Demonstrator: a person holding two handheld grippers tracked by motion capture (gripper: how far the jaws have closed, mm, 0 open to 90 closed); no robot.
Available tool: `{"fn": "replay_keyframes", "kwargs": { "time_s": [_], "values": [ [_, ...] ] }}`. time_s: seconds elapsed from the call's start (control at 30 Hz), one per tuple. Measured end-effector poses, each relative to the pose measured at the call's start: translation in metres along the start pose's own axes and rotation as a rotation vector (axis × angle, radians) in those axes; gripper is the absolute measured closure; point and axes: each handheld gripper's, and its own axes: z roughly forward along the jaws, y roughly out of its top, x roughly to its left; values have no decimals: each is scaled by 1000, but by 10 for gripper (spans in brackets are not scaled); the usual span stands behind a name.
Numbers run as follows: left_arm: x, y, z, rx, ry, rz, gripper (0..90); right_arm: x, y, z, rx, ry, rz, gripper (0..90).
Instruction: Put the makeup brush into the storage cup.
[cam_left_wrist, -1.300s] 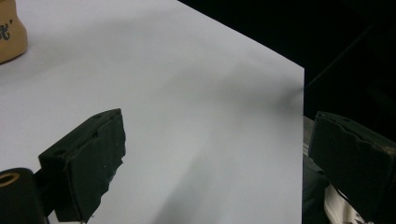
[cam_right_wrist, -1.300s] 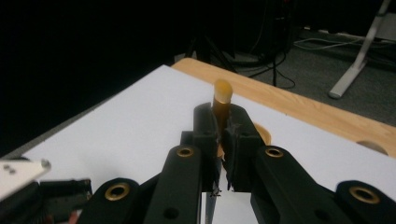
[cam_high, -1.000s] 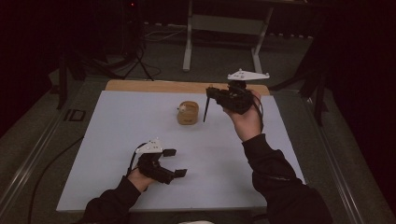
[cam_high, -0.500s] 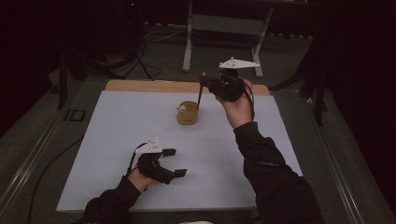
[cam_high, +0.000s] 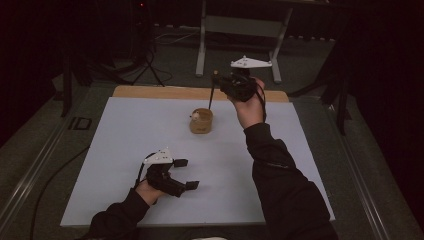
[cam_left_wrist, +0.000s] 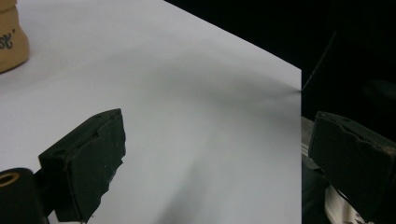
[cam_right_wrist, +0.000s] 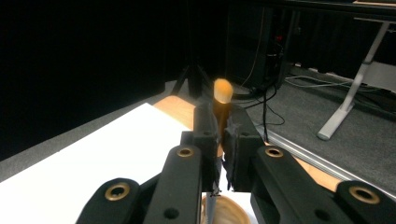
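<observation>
A tan cup (cam_high: 201, 121) stands on the white mat (cam_high: 125, 150), at the middle toward the far side. My right gripper (cam_high: 220, 89) hovers just above and behind the cup, shut on a thin dark stick (cam_high: 212, 92) that hangs nearly upright with its lower end over the cup's mouth. In the right gripper view the jaws pinch the stick (cam_right_wrist: 221, 100) below its orange-tan top, and the cup's rim (cam_right_wrist: 231, 210) lies below. My left gripper (cam_high: 186, 174) rests on the mat near the front edge, open with nothing between its fingers (cam_left_wrist: 88, 158). The cup (cam_left_wrist: 11, 42) sits far off in the left gripper view.
A wooden strip (cam_high: 165, 92) runs along the mat's far edge. Behind the table stand a white frame leg (cam_high: 201, 50) and a dark tripod (cam_high: 150, 55) on the floor. A metal rail (cam_high: 30, 170) flanks the table's left side.
The right hand carried the stick leftward and toward the far side, from beside the cup to above it. The left gripper stayed in place.
</observation>
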Motion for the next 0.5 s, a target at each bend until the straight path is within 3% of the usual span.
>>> {"fn": "replay_keyframes", "kwargs": {
  "time_s": [0.5],
  "values": [
    [1, -1, -2, 0, -1, -2, 48, -14, -14, 31, 28, -21, 23, 843]
  ]
}}
